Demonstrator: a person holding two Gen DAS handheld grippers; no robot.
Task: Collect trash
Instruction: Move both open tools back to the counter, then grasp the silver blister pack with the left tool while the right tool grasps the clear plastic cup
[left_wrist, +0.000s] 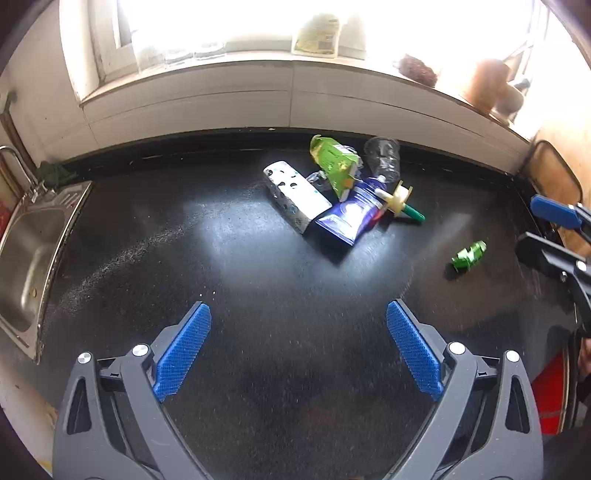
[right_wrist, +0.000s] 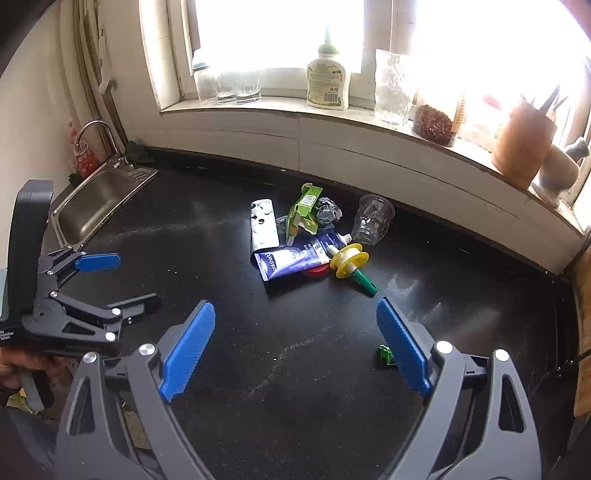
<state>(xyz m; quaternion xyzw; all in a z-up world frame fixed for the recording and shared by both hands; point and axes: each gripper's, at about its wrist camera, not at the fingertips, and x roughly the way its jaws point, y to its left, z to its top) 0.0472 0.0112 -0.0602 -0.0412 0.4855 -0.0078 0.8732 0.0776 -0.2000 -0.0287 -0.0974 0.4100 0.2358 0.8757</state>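
A heap of trash lies on the black counter near the back wall: a white spotted box (left_wrist: 295, 197) (right_wrist: 263, 224), a green carton (left_wrist: 334, 162) (right_wrist: 303, 214), a clear plastic cup (left_wrist: 384, 158) (right_wrist: 372, 219), a blue tube (left_wrist: 351, 214) (right_wrist: 295, 258) and a yellow spool with a green tip (left_wrist: 400, 201) (right_wrist: 351, 264). A small crumpled green wrapper (left_wrist: 468, 254) (right_wrist: 386, 355) lies apart, partly hidden behind the right gripper's finger. My left gripper (left_wrist: 298, 345) is open and empty, short of the heap. My right gripper (right_wrist: 295, 343) is open and empty.
A steel sink (left_wrist: 29, 254) (right_wrist: 98, 201) with a tap sits at the left. The windowsill (right_wrist: 332, 110) holds glasses, a bottle, jars and a wooden pot. The other gripper shows at each view's edge (left_wrist: 554, 236) (right_wrist: 107, 284). Something red (left_wrist: 552, 387) lies at the right.
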